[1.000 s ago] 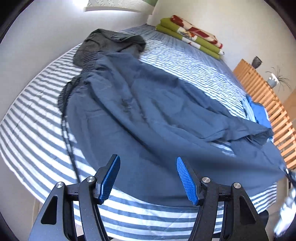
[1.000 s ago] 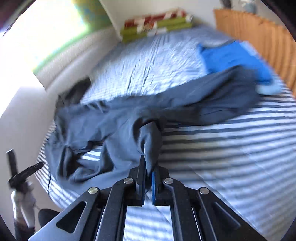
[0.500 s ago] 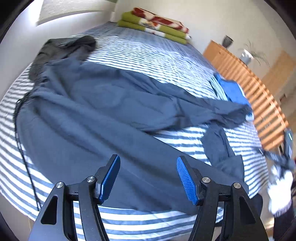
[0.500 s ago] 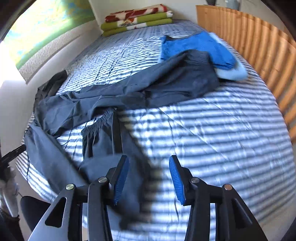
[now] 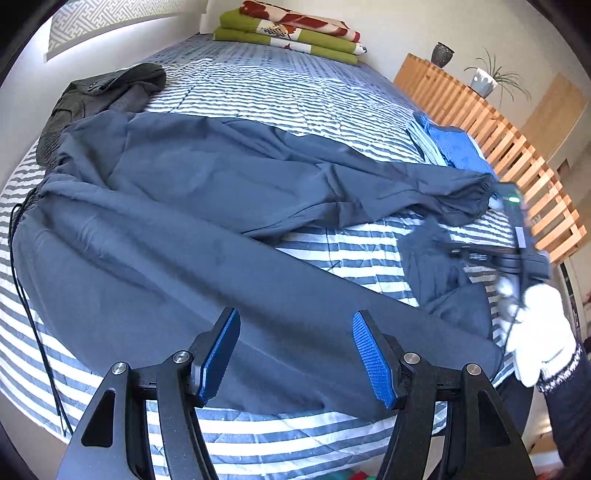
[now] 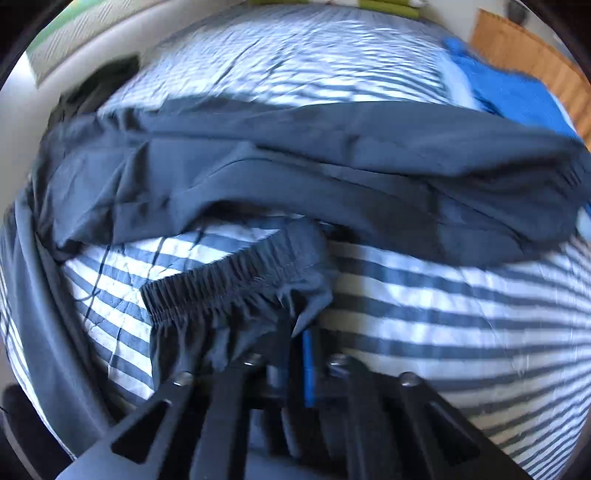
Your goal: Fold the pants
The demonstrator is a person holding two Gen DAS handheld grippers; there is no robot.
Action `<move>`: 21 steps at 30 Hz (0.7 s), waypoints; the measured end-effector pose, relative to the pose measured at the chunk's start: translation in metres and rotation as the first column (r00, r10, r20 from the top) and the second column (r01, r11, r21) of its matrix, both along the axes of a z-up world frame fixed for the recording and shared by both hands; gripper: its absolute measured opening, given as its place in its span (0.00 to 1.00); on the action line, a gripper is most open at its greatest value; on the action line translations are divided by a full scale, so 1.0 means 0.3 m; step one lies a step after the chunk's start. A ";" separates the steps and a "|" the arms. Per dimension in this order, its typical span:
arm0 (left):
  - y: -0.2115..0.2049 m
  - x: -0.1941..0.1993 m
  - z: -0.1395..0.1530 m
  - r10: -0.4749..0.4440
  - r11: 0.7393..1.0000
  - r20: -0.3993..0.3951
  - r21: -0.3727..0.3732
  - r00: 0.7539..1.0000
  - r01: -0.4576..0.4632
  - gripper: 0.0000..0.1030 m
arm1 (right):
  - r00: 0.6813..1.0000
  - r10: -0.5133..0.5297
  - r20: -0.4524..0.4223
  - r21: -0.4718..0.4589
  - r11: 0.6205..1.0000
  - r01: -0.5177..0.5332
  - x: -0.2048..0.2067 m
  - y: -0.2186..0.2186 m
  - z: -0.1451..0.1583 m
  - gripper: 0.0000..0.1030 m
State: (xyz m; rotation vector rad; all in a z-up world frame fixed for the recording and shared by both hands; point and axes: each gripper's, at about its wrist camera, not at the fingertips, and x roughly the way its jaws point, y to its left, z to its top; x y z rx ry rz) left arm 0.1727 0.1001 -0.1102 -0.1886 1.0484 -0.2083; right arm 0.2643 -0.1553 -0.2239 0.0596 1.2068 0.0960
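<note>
Dark blue pants lie spread across the striped bed, waist at the left with a black cord, legs running right. My left gripper hovers open over the near leg, nothing between its blue pads. The near leg's end is folded back, and its gathered elastic hem shows in the right wrist view. My right gripper is shut on the cloth just beside that hem. In the left wrist view the right gripper reaches in from the right, held by a white-gloved hand. The far leg lies crumpled behind.
A dark grey garment is heaped at the bed's far left. Blue folded clothes lie at the right edge, by a slatted wooden board. Green and red blankets are stacked at the head.
Half a second ago my right gripper stood open above the bed; now it is low and shut on the near leg's end. The left gripper stays open and has shifted slightly.
</note>
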 end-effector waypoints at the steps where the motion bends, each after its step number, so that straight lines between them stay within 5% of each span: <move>1: -0.003 -0.002 0.002 -0.003 1.000 0.006 -0.003 1.000 0.003 0.65 | 0.998 -0.053 0.017 0.009 0.999 0.052 -0.029 -0.053 0.029 0.02; 4: 0.001 -0.005 0.004 -0.010 1.000 0.019 -0.017 1.000 0.010 0.65 | 0.968 -0.230 0.098 0.054 0.973 0.226 -0.175 -0.243 0.162 0.02; 7: 0.007 0.002 -0.002 -0.003 0.999 0.023 -0.032 1.000 0.004 0.65 | 0.898 -0.377 0.228 -0.001 0.922 0.387 -0.365 -0.413 0.329 0.02; 12: 0.009 0.025 -0.001 0.006 0.998 0.032 -0.059 0.999 -0.004 0.65 | 0.788 -0.527 0.318 0.005 0.832 0.555 -0.571 -0.583 0.506 0.02; 15: -0.016 0.050 0.014 -0.020 0.998 0.036 -0.053 0.999 0.022 0.65 | 0.790 -0.524 0.320 -0.058 0.821 0.568 -0.572 -0.637 0.508 0.03; 21: -0.058 0.112 0.015 -0.037 0.999 0.035 -0.015 0.999 0.038 0.65 | 0.839 -0.493 0.231 -0.144 0.836 0.530 -0.421 -0.699 0.313 0.13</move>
